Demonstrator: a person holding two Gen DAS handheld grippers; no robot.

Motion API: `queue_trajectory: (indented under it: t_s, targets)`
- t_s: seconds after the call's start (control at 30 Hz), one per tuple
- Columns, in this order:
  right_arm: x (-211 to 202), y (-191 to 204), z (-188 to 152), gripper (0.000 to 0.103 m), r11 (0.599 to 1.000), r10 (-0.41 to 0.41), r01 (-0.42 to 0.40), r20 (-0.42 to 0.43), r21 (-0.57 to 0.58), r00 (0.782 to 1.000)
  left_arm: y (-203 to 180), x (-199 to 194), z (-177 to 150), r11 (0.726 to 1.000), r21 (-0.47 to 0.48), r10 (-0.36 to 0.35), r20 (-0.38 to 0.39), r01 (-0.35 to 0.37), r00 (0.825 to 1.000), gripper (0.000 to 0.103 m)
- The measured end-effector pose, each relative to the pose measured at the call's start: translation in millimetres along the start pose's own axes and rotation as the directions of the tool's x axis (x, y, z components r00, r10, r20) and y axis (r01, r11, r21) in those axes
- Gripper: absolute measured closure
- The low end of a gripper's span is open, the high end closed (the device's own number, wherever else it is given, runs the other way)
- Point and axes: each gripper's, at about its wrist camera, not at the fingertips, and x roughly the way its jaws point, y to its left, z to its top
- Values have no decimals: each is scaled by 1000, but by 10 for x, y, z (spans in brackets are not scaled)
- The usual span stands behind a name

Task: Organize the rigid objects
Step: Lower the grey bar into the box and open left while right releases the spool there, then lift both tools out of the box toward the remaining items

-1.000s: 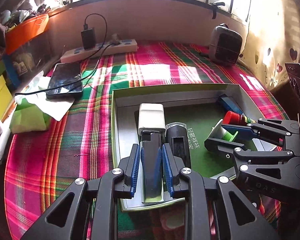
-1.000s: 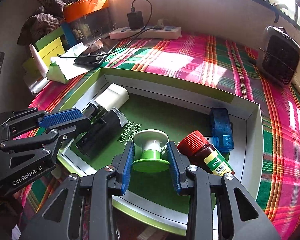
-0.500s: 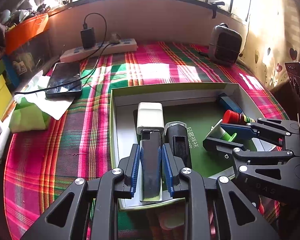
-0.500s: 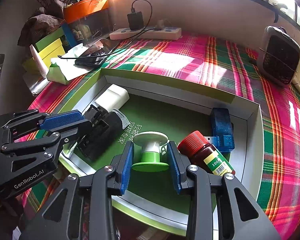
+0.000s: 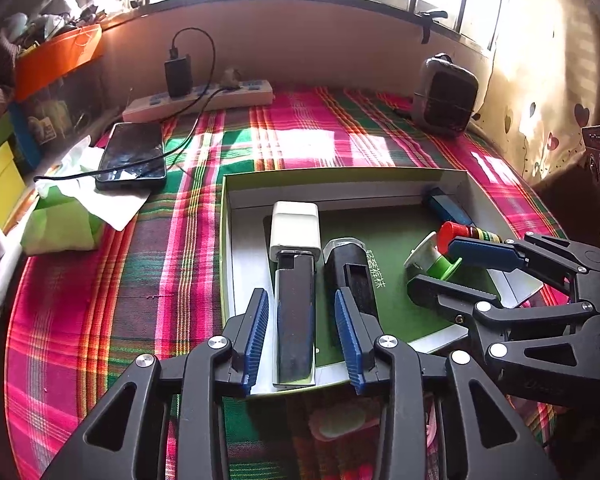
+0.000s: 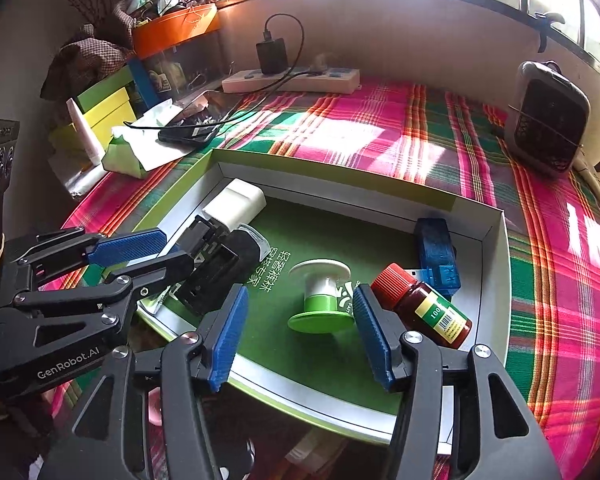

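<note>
Left gripper: jaws opening, pads clear of the black bar lying between them in the tray. Right gripper: jaws opening, pads apart on either side of the green spool, not touching it. A red-capped bottle lies just right of its right finger.

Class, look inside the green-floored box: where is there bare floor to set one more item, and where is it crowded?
Bare: the box floor's middle, between the black case, green spool and far wall. Crowded: the left side, with white charger and left gripper; the right, with red-capped bottle and blue block.
</note>
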Motion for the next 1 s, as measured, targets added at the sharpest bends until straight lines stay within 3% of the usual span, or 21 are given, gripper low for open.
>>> queue_trajectory:
  t_s: [0.17, 0.57, 0.73, 1.0]
  targets:
    - [-107, 23, -30, 47, 1000, -9, 9, 19, 4, 1000, 2, -92, -41, 1000, -2, 12, 14, -12, 1000, 62]
    - [-365, 71, -175, 44, 999, -42, 40, 54, 35, 998, 32, -384, -181, 1000, -16, 14, 50, -13, 999, 60]
    - [-466, 65, -233, 42, 997, -58, 54, 68, 55, 996, 7, -495, -251, 997, 11, 69, 75, -70, 995, 60]
    - [-613, 61, -370, 40, 994, -74, 67, 80, 89, 994, 29, -614, -373, 998, 4, 70, 83, -70, 994, 59]
